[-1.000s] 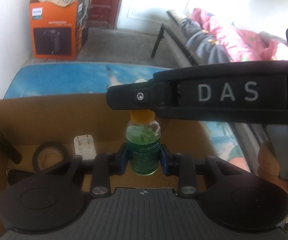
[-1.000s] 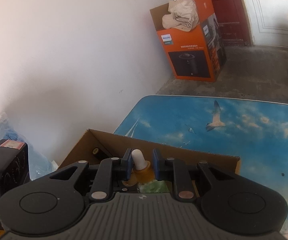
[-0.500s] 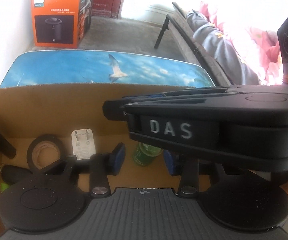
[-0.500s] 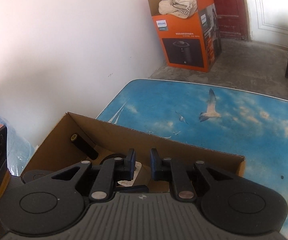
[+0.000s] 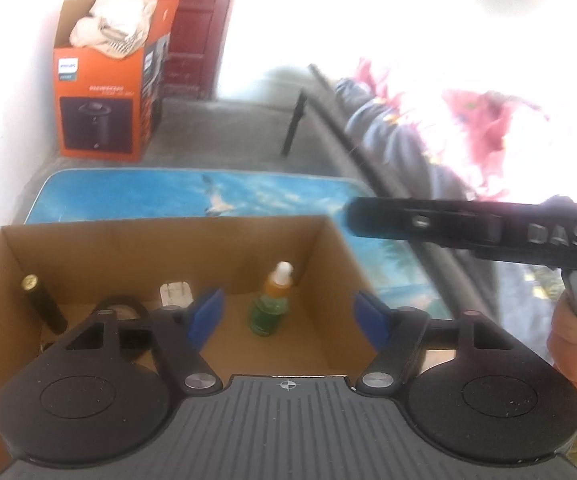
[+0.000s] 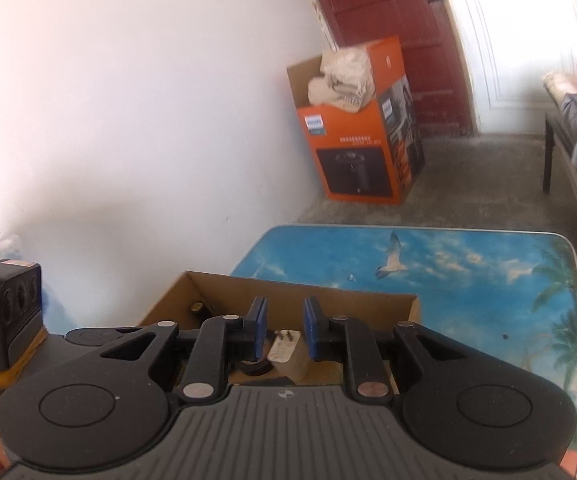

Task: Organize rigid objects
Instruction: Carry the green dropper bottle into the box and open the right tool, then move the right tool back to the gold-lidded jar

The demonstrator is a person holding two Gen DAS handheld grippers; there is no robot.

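Note:
A green dropper bottle point(image 5: 270, 308) with an orange neck and white tip stands upright on the floor of the cardboard box point(image 5: 160, 236), free of both grippers. My left gripper point(image 5: 288, 318) hangs back above the box's near side, its jaws wide and still opening, with nothing between the blue pads point(image 5: 206, 318). My right gripper point(image 6: 284, 326) is over the same box point(image 6: 300, 292). Its jaws are a narrow gap apart, opening, and hold nothing. In the left wrist view, the right gripper point(image 5: 354, 218) reaches in side-on from the right, held by a hand point(image 5: 576, 344).
The box also holds a black cylinder point(image 5: 42, 306), a white plug adapter point(image 5: 174, 294) and a tape roll point(image 5: 122, 308), partly hidden. It sits on a blue seagull-print table point(image 6: 468, 276). On the floor beyond stand an orange carton point(image 6: 360, 160) and a bench with clothes point(image 5: 428, 132).
The left gripper let go of the bottle, opened wide and drew back and up. The right gripper released the dropper tip and swung off to the right; the bottle now stands alone.

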